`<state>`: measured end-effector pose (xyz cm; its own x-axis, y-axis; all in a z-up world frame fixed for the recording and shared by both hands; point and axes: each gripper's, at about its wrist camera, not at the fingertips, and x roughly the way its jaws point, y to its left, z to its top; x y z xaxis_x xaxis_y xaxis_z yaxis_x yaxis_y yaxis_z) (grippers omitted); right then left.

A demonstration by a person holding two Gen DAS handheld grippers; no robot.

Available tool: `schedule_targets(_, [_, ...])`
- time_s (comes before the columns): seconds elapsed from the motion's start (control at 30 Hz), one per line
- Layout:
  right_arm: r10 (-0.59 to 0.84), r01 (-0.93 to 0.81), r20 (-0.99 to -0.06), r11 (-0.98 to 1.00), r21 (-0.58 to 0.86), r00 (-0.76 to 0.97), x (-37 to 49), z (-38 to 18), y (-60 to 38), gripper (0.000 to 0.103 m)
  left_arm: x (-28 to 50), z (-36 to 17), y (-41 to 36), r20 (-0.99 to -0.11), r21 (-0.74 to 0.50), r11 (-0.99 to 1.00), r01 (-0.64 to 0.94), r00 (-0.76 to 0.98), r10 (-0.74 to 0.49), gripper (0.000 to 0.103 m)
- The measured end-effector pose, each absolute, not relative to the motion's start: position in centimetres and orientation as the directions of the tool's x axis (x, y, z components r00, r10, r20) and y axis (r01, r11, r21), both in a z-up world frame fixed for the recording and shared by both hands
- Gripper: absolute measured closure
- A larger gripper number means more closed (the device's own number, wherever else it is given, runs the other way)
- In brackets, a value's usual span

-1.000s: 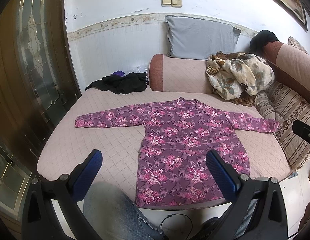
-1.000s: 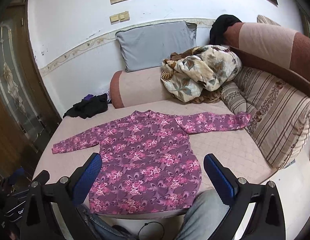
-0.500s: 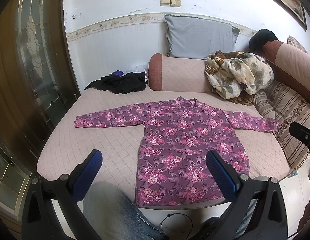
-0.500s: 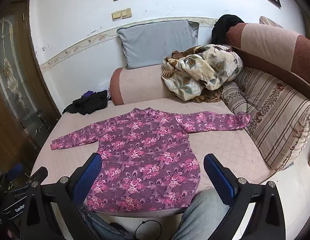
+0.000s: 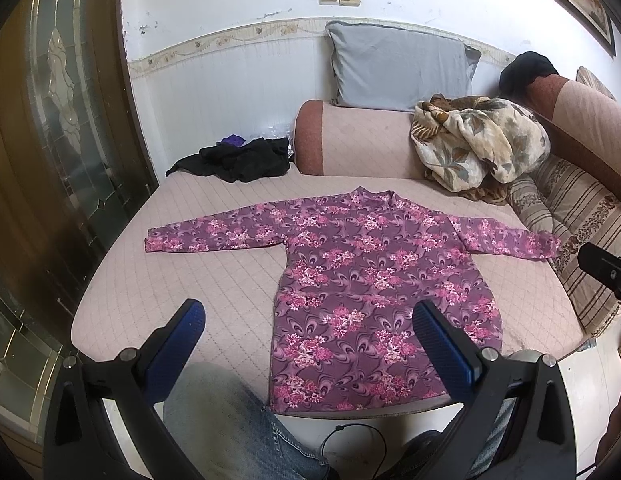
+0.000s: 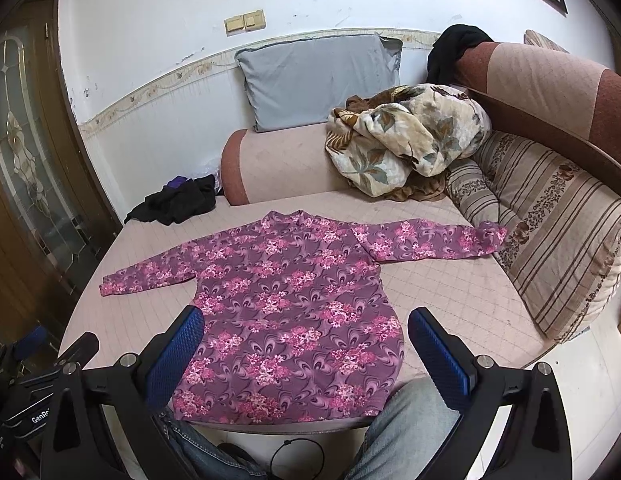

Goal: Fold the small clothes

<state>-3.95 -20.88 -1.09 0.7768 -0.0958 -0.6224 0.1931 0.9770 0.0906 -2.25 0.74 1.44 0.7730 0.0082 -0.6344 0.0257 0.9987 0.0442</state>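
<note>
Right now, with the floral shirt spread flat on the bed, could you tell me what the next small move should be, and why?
Probably lower the left gripper to the shirt's left sleeve cuff to fold it inward. The purple floral shirt lies flat with both sleeves outstretched, and both grippers hover open above it, the right gripper empty too.
</note>
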Motion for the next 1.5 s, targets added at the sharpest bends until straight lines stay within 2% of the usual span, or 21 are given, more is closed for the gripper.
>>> schedule_targets(0.7, [-0.112,0.209,-0.668,0.976,0.066,0.735,0.8,-3.5,-21.5,0.001,3.8,-1.3,-0.1,-0.712,0.048,0.998,0.032,0.702,0.011,0.0])
schedule_targets(0.83, [-0.083,0.223,-0.694,0.968,0.114,0.716,3.1,-5.1,-23.9,0.008,6.5,-2.6,-1.0,-0.736,0.047,0.998,0.05,0.677,0.001,0.0])
schedule_targets(0.93, [-0.076,0.249,-0.705,0.957,0.146,0.706,4.8,-6.3,-26.6,0.016,9.1,-4.1,-2.0,-0.758,0.02,0.998,0.067,0.651,-0.029,0.0])
schedule_targets(1.13, [-0.117,0.335,-0.705,0.925,0.178,0.699,7.6,-8.4,-33.3,0.016,14.2,-6.5,-5.8,-0.786,0.009,0.994,0.107,0.615,-0.059,0.0])
schedule_targets(1.37, [-0.201,0.452,-0.714,0.874,0.179,0.671,11.6,-11.5,-45.1,0.016,19.5,-8.6,-11.9,-0.805,-0.063,0.969,0.237,0.562,-0.19,0.0])
schedule_targets(1.5, [-0.243,0.579,-0.738,0.78,0.237,0.63,13.7,-14.7,-55.3,0.017,21.0,-9.7,-14.5,-0.798,-0.118,0.948,0.295,0.541,-0.267,0.0])
